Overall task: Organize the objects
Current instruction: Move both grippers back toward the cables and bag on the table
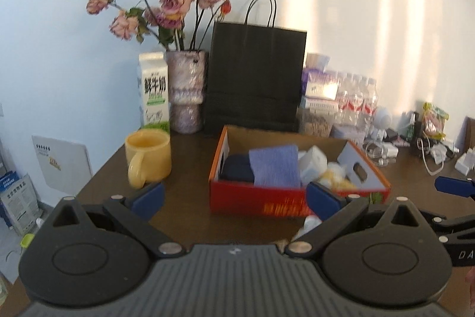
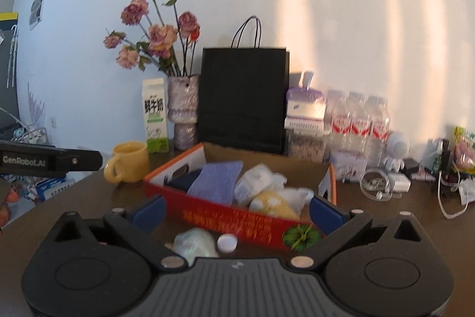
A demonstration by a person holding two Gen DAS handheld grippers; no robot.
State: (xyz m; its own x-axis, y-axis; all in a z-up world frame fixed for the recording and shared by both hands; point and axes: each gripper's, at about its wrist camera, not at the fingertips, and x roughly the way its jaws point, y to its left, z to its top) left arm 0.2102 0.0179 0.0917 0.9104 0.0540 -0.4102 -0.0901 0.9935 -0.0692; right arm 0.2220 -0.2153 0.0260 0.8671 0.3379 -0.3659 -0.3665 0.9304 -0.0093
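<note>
A red cardboard box sits on the dark wooden table. It holds a folded purple cloth, a dark blue item, white packets and a yellow dotted item. My left gripper is open and empty, just in front of the box. My right gripper is open and empty, near the box's front wall. A small clear plastic bottle with a white cap lies on the table between the right fingers, in front of the box.
A yellow mug stands left of the box. Behind are a milk carton, a vase of dried roses, a black paper bag, water bottles, and chargers and cables at the right.
</note>
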